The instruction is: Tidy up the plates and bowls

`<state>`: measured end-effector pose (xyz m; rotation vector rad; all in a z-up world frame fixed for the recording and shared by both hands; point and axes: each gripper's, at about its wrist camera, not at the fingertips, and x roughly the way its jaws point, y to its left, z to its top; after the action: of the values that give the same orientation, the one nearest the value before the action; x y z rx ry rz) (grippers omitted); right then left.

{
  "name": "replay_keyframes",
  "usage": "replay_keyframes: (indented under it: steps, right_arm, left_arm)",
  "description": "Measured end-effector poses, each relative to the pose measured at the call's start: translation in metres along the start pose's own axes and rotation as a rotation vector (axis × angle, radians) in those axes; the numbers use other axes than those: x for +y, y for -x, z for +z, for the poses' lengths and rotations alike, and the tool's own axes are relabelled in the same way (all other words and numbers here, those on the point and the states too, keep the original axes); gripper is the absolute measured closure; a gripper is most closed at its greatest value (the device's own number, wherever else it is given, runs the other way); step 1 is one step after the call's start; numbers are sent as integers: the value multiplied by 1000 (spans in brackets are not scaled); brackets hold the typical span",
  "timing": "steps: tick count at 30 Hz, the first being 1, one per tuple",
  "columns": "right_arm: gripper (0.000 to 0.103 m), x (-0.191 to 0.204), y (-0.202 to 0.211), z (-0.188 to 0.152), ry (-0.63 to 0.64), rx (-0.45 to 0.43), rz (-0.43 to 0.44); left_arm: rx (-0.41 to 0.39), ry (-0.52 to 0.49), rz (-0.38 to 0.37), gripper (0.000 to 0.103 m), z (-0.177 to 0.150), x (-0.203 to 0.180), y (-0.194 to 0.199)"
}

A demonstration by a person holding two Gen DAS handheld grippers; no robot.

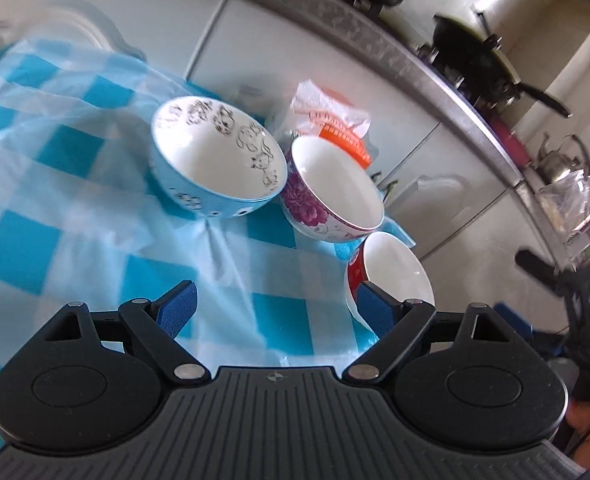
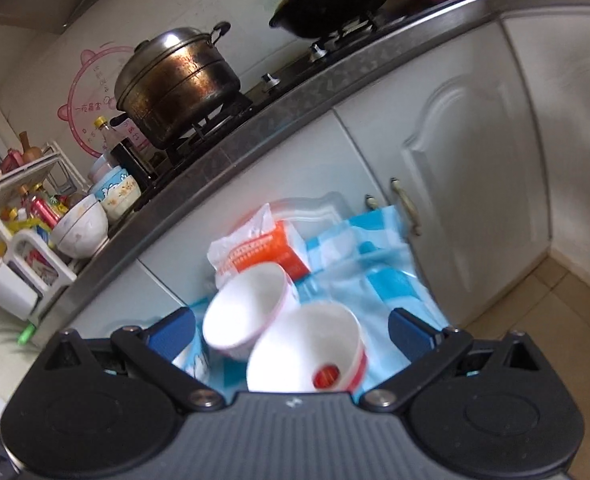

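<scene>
Three empty bowls stand on the blue-checked tablecloth [image 1: 75,208]: a blue one with drawn figures [image 1: 219,160], a purple-flowered one [image 1: 335,188] and a red one [image 1: 391,272]. My left gripper [image 1: 277,308] is open over the cloth in front of them, and its right finger overlaps the red bowl's near side. In the right wrist view the red bowl [image 2: 307,348] sits close between the spread fingers of my open right gripper [image 2: 291,334]. The flowered bowl [image 2: 247,308] is just behind it. The blue bowl [image 2: 195,360] is mostly hidden by the left finger.
An orange packet in clear plastic [image 1: 335,120] lies behind the bowls at the table's far edge. White cabinet doors [image 2: 455,168] stand right behind the table. On the stove above are a steel pot [image 2: 175,84] and a black wok [image 2: 331,4]. Used bowls [image 2: 83,228] crowd the counter.
</scene>
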<state>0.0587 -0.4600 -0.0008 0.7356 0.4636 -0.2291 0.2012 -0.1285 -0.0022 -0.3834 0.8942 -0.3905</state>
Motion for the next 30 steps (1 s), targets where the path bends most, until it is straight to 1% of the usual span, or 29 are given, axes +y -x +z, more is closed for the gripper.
replay_keyframes:
  steps: [4, 6, 9, 12, 14, 16, 17, 19, 21, 22, 24, 27, 29, 30]
  right_arm:
    - [1, 3, -35, 25, -18, 68, 72]
    - [1, 5, -53, 35, -31, 106, 105]
    - [1, 7, -80, 49, -39, 170, 148]
    - [2, 8, -103, 60, -32, 221, 171]
    - [5, 5, -116, 66, -46, 253, 178]
    - [10, 0, -130, 70, -79, 296, 201]
    - [11, -3, -135, 72, -96, 314, 209]
    - [17, -6, -145, 74, -111, 344, 233]
    - [18, -9, -153, 75, -120, 367, 242]
    - [20, -10, -157, 75, -127, 379, 243]
    - [23, -14, -165, 76, -144, 396, 242]
    - [26, -21, -173, 77, -168, 413, 242]
    - [29, -26, -179, 78, -178, 425, 243]
    - [29, -27, -181, 78, -181, 431, 246]
  left_arm:
    - [62, 6, 24, 0, 16, -18, -23]
    - [66, 14, 41, 0, 27, -26, -33]
    - [50, 24, 61, 0, 40, -38, -43]
    - [59, 65, 66, 0, 49, -46, -55]
    - [68, 102, 55, 0, 53, -51, -65]
    - [63, 143, 38, 0, 57, -55, -73]
    - [59, 161, 32, 0, 58, -56, -76]
    - [53, 190, 29, 0, 59, -59, -83]
    - [54, 217, 32, 0, 60, -61, -91]
    - [54, 229, 41, 0, 61, -61, -95]
    - [48, 248, 59, 3, 62, -62, -102]
    - [44, 266, 86, 10, 64, -62, -114]
    - [45, 265, 102, 19, 63, -64, -119]
    - [44, 266, 108, 21, 65, -64, -124]
